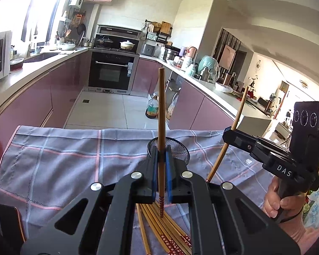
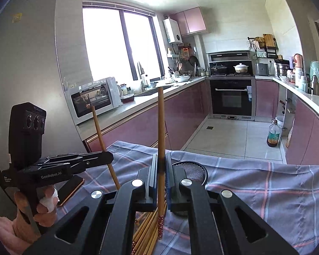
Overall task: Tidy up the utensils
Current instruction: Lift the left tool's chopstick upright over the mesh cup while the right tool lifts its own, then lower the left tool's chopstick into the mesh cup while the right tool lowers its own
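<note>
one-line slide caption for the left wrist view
Left gripper clamps one chopstick upright before the mesh holder; right gripper holds another.

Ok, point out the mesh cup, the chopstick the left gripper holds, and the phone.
mesh cup [image 1: 177, 148], left wrist view, mesh inside the rim.
chopstick [image 1: 161, 106], left wrist view, bare shaft above the left gripper [image 1: 161, 155].
phone [image 2: 71, 188], right wrist view, dark screen.

left gripper [image 1: 161, 159] clamping upright chopstick [image 1: 161, 110], mesh holder [image 1: 176, 148] behind
</note>
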Available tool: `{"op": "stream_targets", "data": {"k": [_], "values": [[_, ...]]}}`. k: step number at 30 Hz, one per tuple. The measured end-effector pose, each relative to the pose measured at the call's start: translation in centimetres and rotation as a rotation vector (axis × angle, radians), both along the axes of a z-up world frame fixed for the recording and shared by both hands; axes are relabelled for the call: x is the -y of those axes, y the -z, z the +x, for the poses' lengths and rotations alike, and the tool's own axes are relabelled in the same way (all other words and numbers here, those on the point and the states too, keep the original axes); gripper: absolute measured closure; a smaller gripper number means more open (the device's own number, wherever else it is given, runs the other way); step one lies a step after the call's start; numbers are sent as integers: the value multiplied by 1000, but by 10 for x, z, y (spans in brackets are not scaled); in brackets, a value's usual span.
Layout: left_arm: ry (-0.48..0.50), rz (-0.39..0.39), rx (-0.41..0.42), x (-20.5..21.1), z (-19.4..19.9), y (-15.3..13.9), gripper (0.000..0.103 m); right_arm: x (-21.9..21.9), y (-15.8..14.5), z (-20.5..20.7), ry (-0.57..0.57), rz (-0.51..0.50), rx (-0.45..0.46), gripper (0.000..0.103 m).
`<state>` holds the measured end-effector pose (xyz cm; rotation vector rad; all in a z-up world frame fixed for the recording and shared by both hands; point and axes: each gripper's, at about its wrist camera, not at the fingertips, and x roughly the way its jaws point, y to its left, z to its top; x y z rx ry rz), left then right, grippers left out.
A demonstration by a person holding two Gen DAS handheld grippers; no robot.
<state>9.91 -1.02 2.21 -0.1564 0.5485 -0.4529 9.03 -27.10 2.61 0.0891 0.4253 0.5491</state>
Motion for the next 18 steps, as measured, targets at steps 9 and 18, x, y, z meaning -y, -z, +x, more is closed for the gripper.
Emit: {"op": "stream_targets", "data": {"k": [9, 18], "values": [[7, -3, 41, 6, 4, -16, 96, 0, -10, 5, 11, 5, 31, 98], [13, -8, 76, 15, 11, -36, 96, 1, -18, 10, 15, 7, 53, 98]]}}
